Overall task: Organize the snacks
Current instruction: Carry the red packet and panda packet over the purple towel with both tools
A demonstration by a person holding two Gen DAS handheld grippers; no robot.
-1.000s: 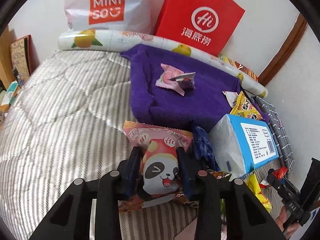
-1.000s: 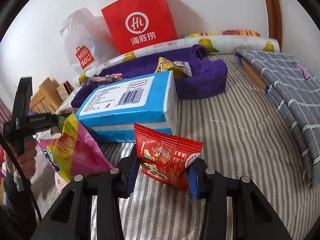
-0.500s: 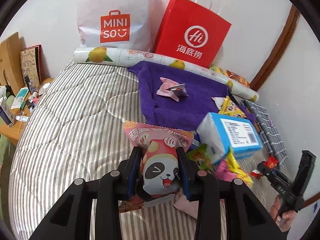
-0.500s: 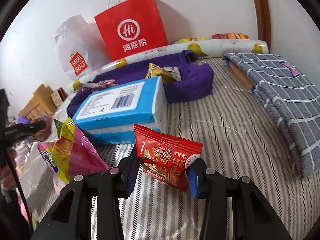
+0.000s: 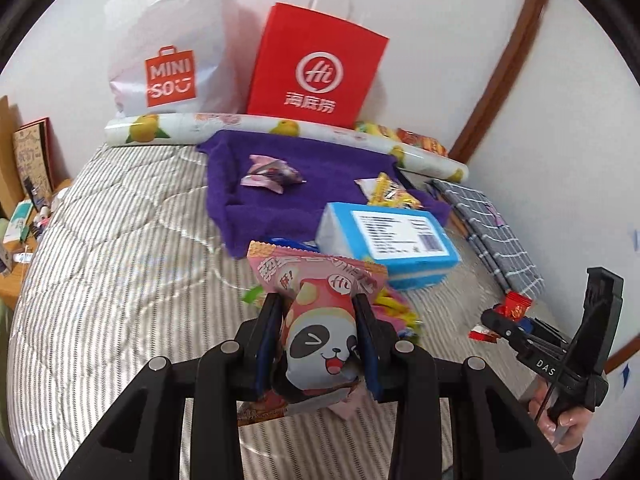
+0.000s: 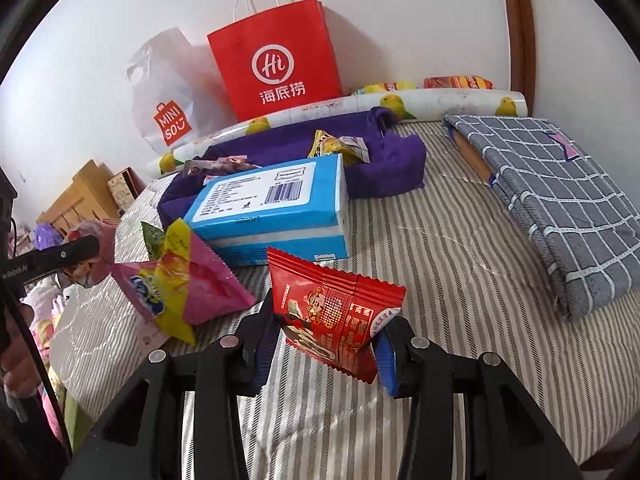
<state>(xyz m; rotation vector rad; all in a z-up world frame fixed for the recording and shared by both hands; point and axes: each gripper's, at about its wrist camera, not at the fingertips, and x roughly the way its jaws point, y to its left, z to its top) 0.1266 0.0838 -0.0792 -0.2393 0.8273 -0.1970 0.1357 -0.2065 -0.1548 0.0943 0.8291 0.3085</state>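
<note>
Both claws pinch snacks: my left gripper point(image 5: 320, 344) holds the panda packet point(image 5: 320, 332), my right gripper point(image 6: 326, 332) the red packet point(image 6: 336, 316). Slippery wrappers might slide out onto the bed point(image 6: 440, 264).

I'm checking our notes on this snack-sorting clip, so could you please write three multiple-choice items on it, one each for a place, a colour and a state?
1. Where does the blue tissue pack lie?
A. on the striped bedspread, in front of the purple towel
B. inside the red paper bag
C. on the grey checked blanket

2. What colour is the snack packet in the right gripper?
A. green
B. red
C. white

3. What is the state of the left gripper?
A. open and empty
B. shut on the blue tissue pack
C. shut on the panda snack packet

Answers:
1 A: the pack rests on the striped bedspread, with the purple towel behind it.
2 B: the red packet sits between the jaws.
3 C: both pads press the panda snack packet.
</note>
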